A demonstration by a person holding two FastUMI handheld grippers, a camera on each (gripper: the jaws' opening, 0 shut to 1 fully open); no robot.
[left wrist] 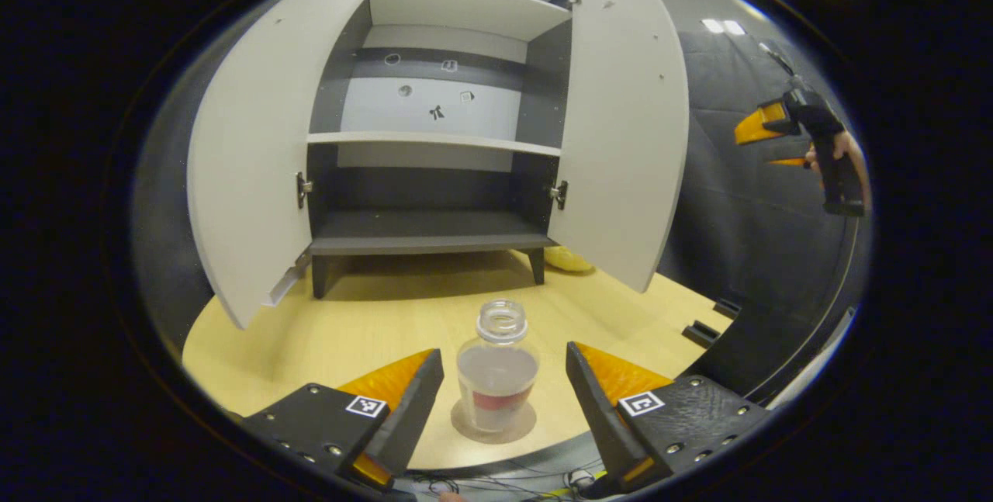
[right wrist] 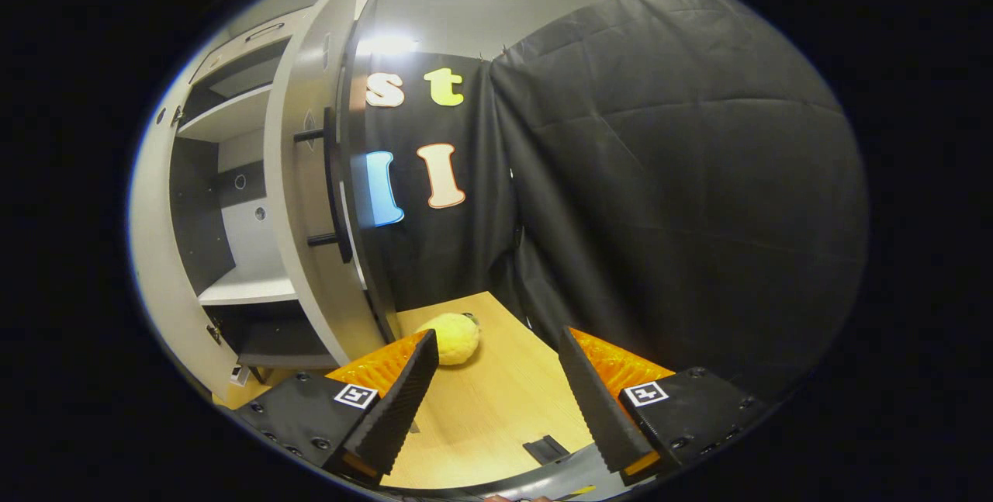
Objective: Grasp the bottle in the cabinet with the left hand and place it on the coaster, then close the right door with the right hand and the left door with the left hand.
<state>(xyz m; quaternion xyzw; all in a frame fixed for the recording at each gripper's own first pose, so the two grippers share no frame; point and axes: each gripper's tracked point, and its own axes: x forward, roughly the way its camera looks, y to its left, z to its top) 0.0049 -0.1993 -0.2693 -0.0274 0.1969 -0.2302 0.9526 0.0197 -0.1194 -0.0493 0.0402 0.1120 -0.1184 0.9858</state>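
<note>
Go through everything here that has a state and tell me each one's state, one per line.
bottle: upright on the coaster, no cap, freed
left door: open
right door: open
cabinet: shelves bare
left gripper: open, astride the bottle
right gripper: open, empty

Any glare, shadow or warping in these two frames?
Left gripper view: fisheye bows both cabinet doors outward; the cabinet throws a soft shadow on the table; the bottle on the coaster is sharp. Right gripper view: bright glare patch beside the right door; cloth wall dim.
</note>
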